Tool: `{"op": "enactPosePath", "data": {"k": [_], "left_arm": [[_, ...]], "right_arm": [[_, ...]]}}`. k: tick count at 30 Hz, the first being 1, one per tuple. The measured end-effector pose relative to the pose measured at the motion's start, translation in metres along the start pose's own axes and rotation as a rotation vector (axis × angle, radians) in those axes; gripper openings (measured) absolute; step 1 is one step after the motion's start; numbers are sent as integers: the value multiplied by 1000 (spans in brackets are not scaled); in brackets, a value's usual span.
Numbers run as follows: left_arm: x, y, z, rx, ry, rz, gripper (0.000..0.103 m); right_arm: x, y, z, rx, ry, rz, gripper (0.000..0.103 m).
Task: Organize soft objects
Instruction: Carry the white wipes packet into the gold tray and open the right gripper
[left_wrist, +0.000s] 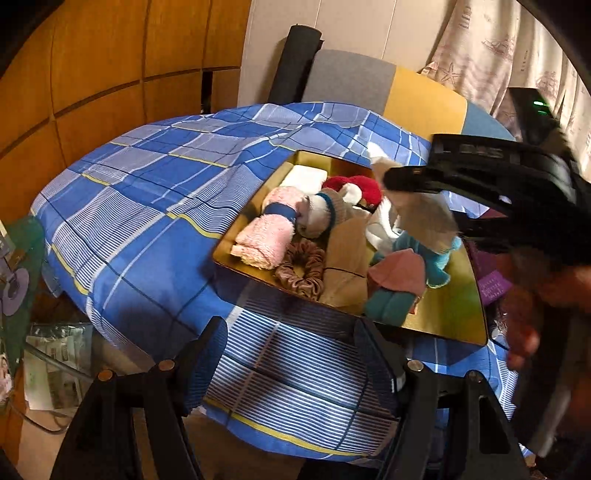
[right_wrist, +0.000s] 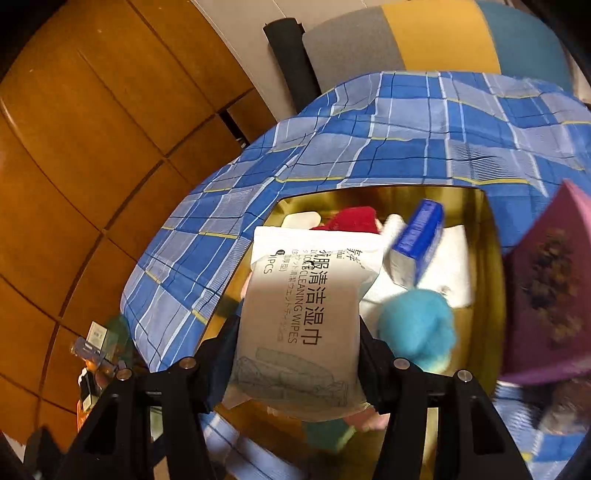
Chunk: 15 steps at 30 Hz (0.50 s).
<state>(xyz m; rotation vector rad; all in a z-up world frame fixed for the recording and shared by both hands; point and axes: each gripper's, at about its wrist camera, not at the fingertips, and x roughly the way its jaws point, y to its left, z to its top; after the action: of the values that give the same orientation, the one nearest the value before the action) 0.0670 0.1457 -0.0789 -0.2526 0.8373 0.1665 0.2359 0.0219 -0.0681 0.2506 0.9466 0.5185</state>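
A gold tray lies on a blue plaid cloth. In it are a pink rolled towel, a brown scrunchie, a red and white plush and a teal plush. My left gripper stands open over the cloth in front of the tray, with nothing between its fingers. My right gripper is shut on a white pack of cleaning wipes and holds it above the tray. In the left wrist view it reaches in from the right, blurred. The pack hides part of the tray's contents.
A blue box tilts on a white cloth in the tray beside the teal plush. A purple box stands at the tray's right. Wooden panels at left, a black roll and cushion behind, clutter below left.
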Motion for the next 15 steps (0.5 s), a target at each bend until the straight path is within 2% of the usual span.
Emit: {"op": "enactPosePath", "data": {"k": [6,15], "left_arm": [[-3,3,3,-6,-6,13,72],[0,2,2,2,-2,50,72]], "right_arm": [[31,-10,3,27,48,-32,59],[32,-33,-2,3,52,-140,60]]}}
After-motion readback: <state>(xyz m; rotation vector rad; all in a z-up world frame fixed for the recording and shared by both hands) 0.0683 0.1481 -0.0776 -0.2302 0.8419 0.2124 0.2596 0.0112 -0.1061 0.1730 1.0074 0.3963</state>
